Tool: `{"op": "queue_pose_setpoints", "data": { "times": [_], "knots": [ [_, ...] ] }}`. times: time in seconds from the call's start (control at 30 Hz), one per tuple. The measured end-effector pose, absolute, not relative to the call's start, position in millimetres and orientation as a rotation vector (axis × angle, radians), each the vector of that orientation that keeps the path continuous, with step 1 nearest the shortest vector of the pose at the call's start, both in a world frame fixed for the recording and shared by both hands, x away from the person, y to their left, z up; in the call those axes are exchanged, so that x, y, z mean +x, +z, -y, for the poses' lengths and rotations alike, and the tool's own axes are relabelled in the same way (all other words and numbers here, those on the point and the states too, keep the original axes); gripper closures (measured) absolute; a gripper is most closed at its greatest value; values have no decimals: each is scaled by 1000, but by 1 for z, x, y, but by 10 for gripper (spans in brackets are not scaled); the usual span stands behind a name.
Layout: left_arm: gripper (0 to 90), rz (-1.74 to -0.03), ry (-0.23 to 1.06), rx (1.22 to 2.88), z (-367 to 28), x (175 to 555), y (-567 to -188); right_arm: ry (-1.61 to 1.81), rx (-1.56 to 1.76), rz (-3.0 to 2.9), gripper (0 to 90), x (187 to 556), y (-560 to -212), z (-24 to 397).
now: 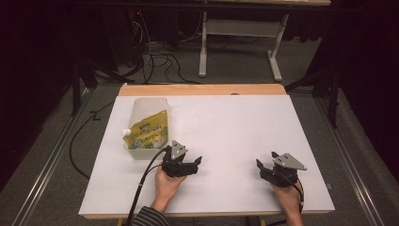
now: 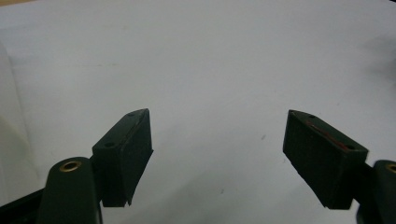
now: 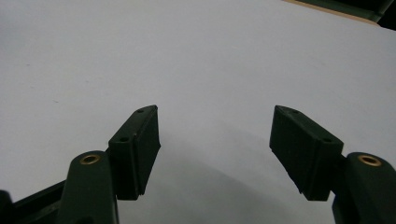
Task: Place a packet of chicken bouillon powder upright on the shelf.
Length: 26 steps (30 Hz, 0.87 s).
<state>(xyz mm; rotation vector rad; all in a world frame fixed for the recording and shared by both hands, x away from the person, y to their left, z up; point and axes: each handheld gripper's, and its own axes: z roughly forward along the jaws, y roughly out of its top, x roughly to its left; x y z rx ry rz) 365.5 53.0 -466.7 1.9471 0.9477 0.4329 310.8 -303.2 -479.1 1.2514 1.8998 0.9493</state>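
Observation:
A yellow spouted pouch lies in a clear plastic tub on the left part of the white table top. My left gripper rests on the table just in front and to the right of the tub, open, with nothing between its jaws. The same left gripper looks over bare white surface. My right gripper rests near the front right of the table, also open and holding nothing. Seen up close, the right gripper has only white table between its jaws.
The tub's translucent wall shows at the left edge of the left gripper view. A wooden strip runs along the table's far edge. Beyond it stand a white desk frame and cables on the floor.

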Motion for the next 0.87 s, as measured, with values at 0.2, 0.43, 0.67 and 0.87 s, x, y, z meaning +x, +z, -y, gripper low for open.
{"op": "queue_pose_setpoints", "data": {
  "times": [0.2, 0.43, 0.67, 0.87],
  "knots": [
    [240, -964, 434, 1945, -52, 367, -469, 950, 1250, -1899, 336, 311, -479, 303],
    [245, -976, 454, 1938, -53, 367, -474, 947, 1258, -1901, 337, 311, -479, 302],
    [245, -987, 479, 1958, -50, 365, -483, 933, 1257, -1905, 340, 311, -479, 302],
    [242, -992, 486, 1954, -50, 365, -483, 928, 1258, -1910, 339, 312, -480, 301]
  ]
}}
